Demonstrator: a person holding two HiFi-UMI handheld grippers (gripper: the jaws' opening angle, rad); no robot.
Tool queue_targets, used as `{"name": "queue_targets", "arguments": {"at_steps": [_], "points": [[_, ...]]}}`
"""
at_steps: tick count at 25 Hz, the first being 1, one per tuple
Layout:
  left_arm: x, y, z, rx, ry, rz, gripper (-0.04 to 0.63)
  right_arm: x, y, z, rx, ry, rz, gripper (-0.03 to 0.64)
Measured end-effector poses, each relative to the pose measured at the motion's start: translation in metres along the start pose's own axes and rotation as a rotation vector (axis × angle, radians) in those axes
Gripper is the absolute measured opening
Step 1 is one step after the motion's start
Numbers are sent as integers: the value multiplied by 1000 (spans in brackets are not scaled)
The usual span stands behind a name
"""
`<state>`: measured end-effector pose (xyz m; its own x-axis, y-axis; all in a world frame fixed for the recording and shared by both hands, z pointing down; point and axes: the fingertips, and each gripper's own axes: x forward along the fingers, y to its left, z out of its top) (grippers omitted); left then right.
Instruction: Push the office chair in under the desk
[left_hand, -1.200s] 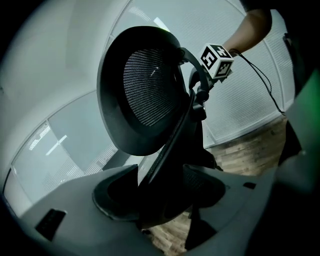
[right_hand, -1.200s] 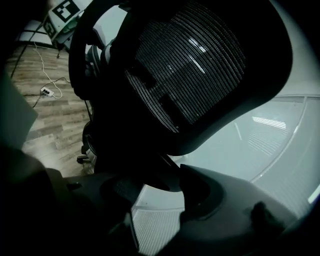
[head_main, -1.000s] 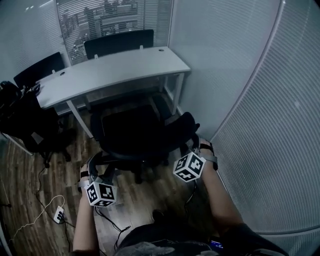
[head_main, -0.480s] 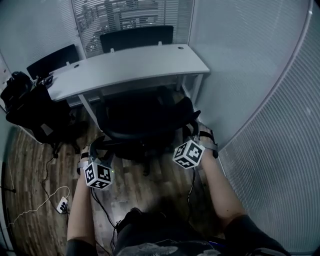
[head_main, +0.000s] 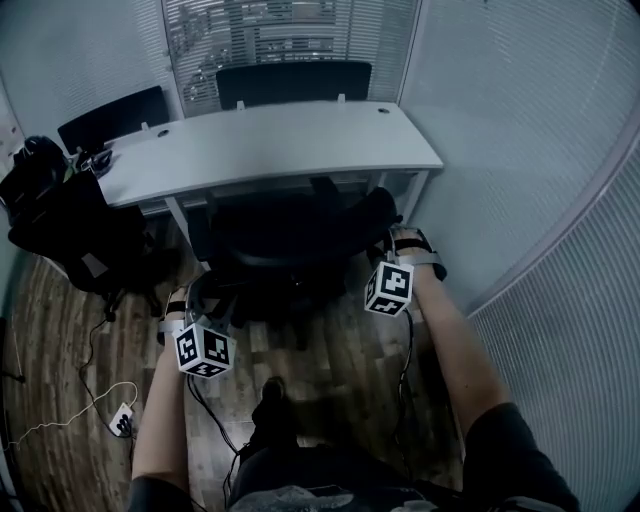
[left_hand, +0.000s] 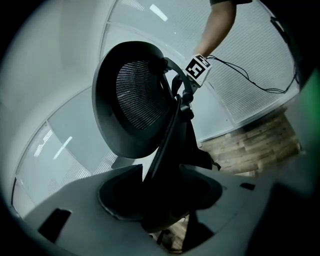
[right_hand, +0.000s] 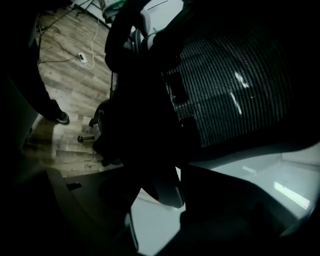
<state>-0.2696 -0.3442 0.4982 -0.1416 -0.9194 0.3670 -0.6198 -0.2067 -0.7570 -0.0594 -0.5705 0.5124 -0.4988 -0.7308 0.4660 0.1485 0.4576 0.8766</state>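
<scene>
The black office chair (head_main: 280, 240) stands with its seat under the front edge of the white desk (head_main: 270, 140) and its mesh back toward me. My left gripper (head_main: 202, 296) is at the back's left edge. In the left gripper view the chair's dark frame (left_hand: 167, 130) fills the gap of my left gripper (left_hand: 160, 175), whose jaws have just been closing on it. My right gripper (head_main: 390, 240) is at the back's right edge. In the right gripper view my right gripper (right_hand: 155, 195) has just been opening; the chair's frame (right_hand: 145, 150) lies between the jaws, with a lit gap beside it.
A second black chair (head_main: 75, 235) with a dark bag (head_main: 35, 165) stands left of the desk, and two more chairs (head_main: 292, 82) behind it. A power strip (head_main: 120, 425) with its cable lies on the wood floor. A ribbed glass partition (head_main: 540, 200) closes the right side.
The office chair has rolled toward the desk, its seat going under the desk's edge. Both grippers moved forward with the chair's back, and the right one rolled.
</scene>
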Motion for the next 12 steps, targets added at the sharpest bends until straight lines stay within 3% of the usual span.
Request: {"name": "queue_targets", "arguments": {"at_steps": [7,12], "points": [[44,46,-31,-17,23,26,229,82,-35,38,-5,20,90,222],[62,56,-25,-14,-46,-35,206,121,-52,35,-112,190,157,204]]}}
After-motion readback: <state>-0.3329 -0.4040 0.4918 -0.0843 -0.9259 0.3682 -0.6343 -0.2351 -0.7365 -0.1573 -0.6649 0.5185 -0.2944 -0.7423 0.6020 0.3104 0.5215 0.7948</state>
